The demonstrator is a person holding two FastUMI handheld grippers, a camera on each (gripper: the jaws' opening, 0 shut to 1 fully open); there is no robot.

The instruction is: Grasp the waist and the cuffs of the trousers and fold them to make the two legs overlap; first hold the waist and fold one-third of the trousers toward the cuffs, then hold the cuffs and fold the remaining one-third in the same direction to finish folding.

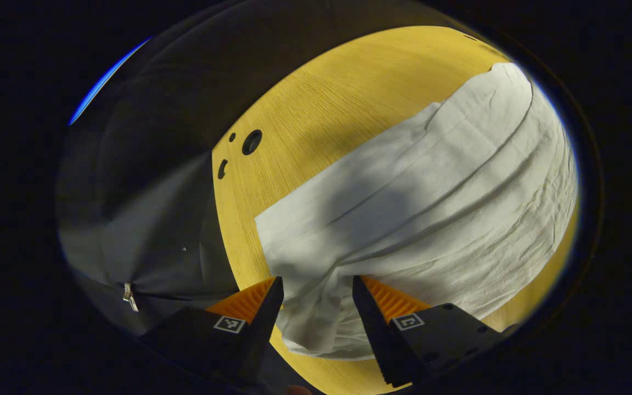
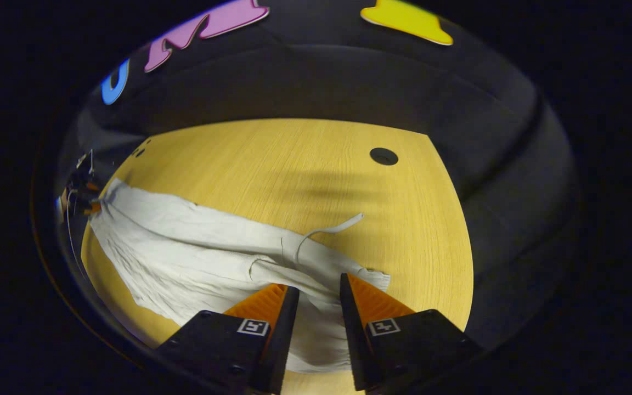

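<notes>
trousers: one white pair (image 1: 420,219), flat on desk (image 1: 305,104)
drawstring: one (image 2: 327,229)
left gripper (image 1: 317,291): spread, cloth between fingers
right gripper (image 2: 314,299): spread over waist

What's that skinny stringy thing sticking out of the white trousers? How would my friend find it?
Start at the wooden table and find the white trousers lying across it. Near the end by the right gripper, a thin white drawstring loops off the cloth onto bare wood, pointing toward the round dark hole. It is the one narrow strip; everything else is broad wrinkled fabric.
</notes>
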